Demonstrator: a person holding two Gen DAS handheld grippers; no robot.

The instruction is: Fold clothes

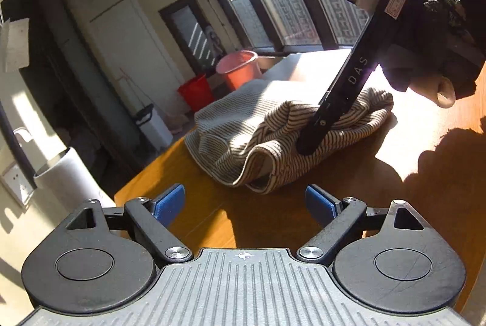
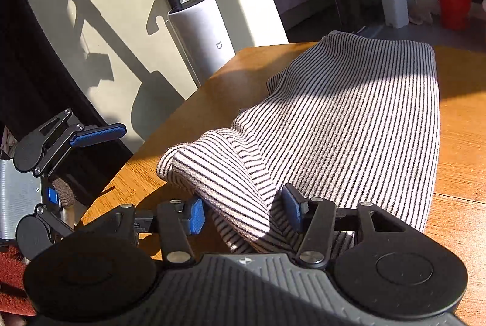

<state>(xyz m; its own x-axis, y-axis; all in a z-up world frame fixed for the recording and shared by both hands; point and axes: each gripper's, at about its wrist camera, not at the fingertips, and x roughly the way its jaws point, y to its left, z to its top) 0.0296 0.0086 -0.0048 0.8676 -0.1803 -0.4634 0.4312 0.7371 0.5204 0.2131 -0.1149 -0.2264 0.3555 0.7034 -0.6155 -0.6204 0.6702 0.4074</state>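
Nearest in the right wrist view, the right tool (image 2: pixel 243 212) has its blue-padded fingers spread either side of a rolled sleeve-like end (image 2: pixel 212 171) of the black-and-white striped knit garment (image 2: pixel 349 125), the cloth lying between the pads but not visibly pinched. The left tool (image 1: pixel 244 203) hovers above the bare wooden counter (image 1: pixel 212 222) just short of the garment, its fingers spread wide and holding nothing. Beyond the right tool, the garment's main body lies as a long, fairly smooth panel with straight side edges, stretching away across the counter toward its far corner — a shape that suggests it is already doubled lengthwise, though I cannot tell how many layers it has. The near end is another matter: in the left wrist view it is bunched and puckered where the right tool presses into it, with a loose open fold (image 1: pixel 258 171) facing the left tool. My judgement is that the fold is partly made — the far part looks tidy, while the rumpled near end and the sleeve-like roll remain to be laid flat and brought over.
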